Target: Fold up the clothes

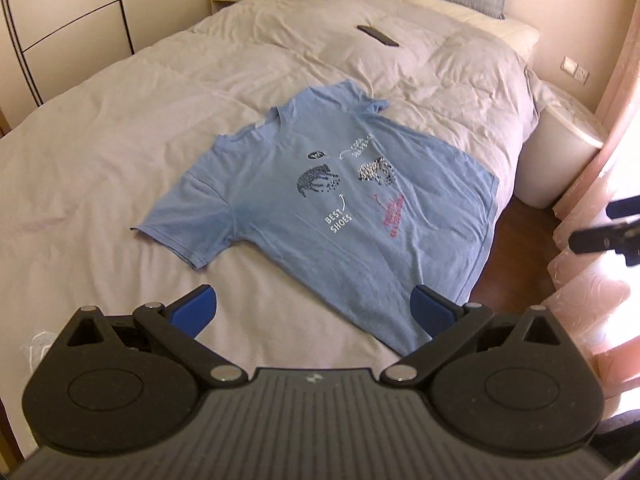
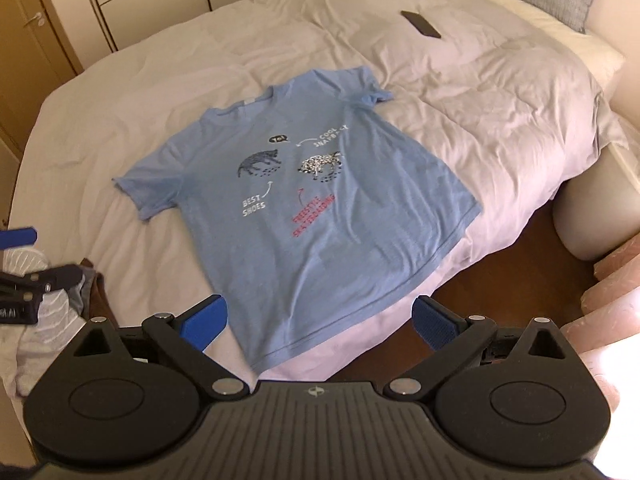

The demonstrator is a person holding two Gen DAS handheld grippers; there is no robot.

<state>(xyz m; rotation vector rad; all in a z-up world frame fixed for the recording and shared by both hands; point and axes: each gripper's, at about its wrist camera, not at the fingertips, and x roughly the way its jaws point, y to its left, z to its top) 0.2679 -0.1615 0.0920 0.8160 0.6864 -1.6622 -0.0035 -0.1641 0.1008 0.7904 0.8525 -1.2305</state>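
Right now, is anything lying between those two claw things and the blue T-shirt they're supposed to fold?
Nothing visible. The blue T-shirt lies spread flat on the bed, its hem just ahead of the open left gripper and right gripper. The dark phone lies far beyond it, near the pillows.

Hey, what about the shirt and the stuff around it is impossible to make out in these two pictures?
- T-shirt hem corner: left wrist view, behind the left gripper.
- Far sleeve: bunched up in both views.
- Pink print: blurred, left wrist view.
- Clothes pile: right wrist view, cut by the edge.
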